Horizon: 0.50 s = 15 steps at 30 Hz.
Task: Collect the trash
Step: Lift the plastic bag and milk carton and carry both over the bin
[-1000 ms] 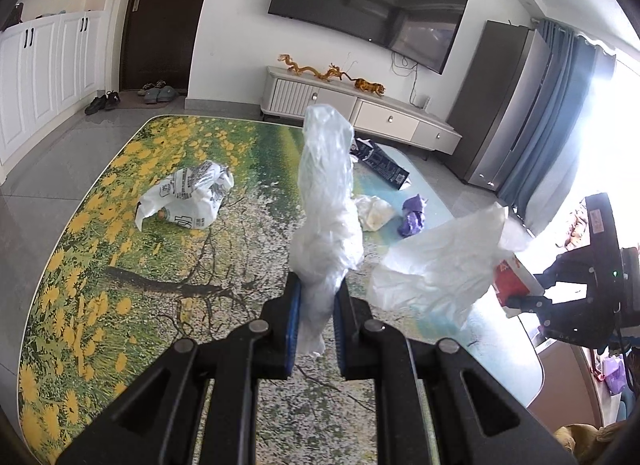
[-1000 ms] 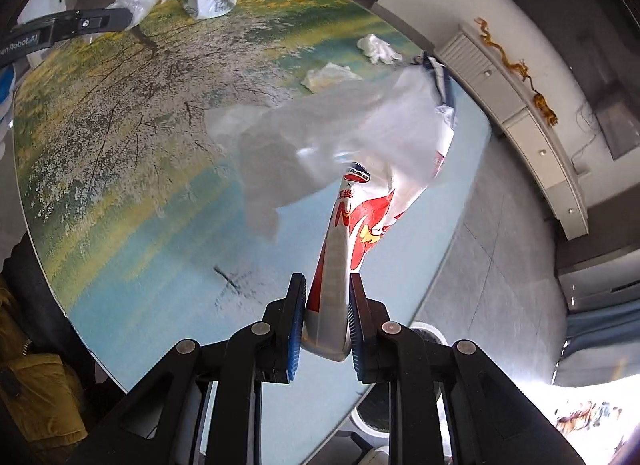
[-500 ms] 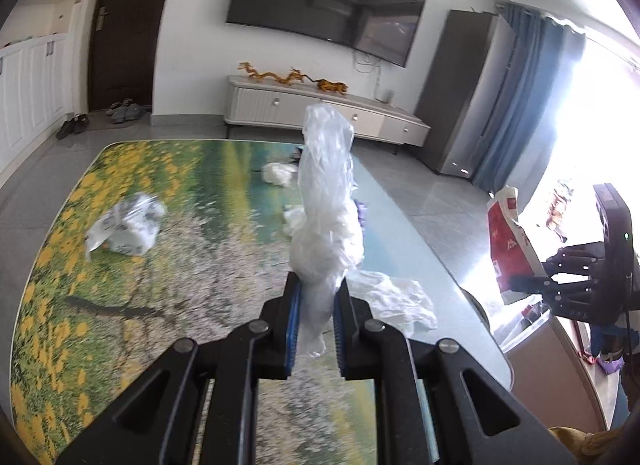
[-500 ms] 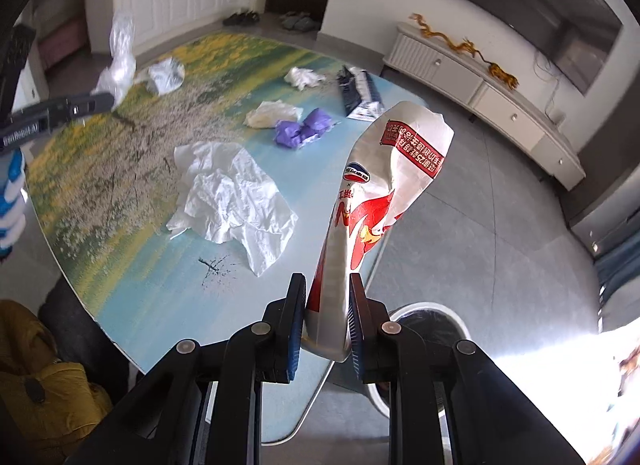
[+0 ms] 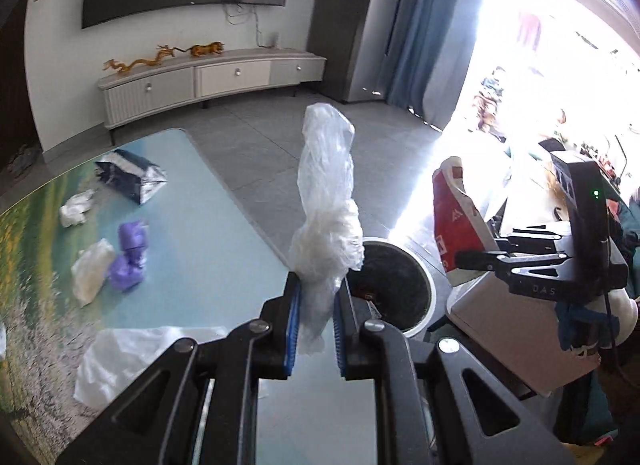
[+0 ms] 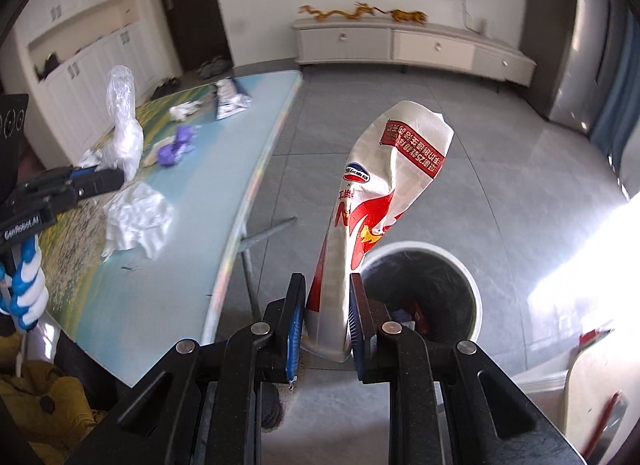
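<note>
My left gripper (image 5: 315,305) is shut on a crumpled clear plastic bag (image 5: 328,205), held upright at the table's edge, just before the round white trash bin (image 5: 394,285) on the floor. My right gripper (image 6: 324,313) is shut on a red and white snack wrapper (image 6: 384,193), held above the floor right next to the same bin (image 6: 424,289), which has a dark liner and some trash inside. Each gripper shows in the other's view: the right one (image 5: 476,259) with the wrapper (image 5: 452,217), the left one (image 6: 100,181) with the bag (image 6: 120,125).
On the printed table (image 5: 192,249) lie a white plastic sheet (image 5: 120,361), a purple wad (image 5: 130,257), white crumpled paper (image 5: 90,273), another white wad (image 5: 76,207) and a dark blue packet (image 5: 130,177). A grey box (image 5: 508,325) stands right of the bin. A TV cabinet (image 6: 412,45) is far back.
Both grippers have swung right, off the table toward the bin, still holding their trash. The bin has come into view close under both. The white plastic sheet stays on the table.
</note>
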Motion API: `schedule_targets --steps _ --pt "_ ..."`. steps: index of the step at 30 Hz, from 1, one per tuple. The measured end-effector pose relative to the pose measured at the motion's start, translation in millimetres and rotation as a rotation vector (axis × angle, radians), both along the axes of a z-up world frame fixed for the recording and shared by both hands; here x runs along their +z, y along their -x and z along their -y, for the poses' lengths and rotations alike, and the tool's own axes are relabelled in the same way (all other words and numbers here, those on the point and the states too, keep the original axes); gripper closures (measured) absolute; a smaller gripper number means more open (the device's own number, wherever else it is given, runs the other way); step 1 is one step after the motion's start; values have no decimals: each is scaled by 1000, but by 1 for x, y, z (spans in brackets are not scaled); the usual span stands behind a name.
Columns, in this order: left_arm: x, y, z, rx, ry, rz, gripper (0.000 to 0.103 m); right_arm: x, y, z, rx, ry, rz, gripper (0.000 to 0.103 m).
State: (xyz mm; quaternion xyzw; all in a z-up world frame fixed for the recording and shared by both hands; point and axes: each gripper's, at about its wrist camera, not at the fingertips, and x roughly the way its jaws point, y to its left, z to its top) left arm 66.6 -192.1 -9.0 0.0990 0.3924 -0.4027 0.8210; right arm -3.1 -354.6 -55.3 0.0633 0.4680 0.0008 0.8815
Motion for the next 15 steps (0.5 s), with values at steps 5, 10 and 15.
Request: schedule_targets --steps 5,10,15 --pt "-27 -1 68 -78 -50 -56 89 -33 3 43 -72 -95 -28 82" --pt "-54 -5 117 -117 -95 -118 89 -61 -1 70 -107 -157 -63 82" --pt "-71 -9 149 -137 -131 -153 89 -84 -11 84 -120 -200 -96 82"
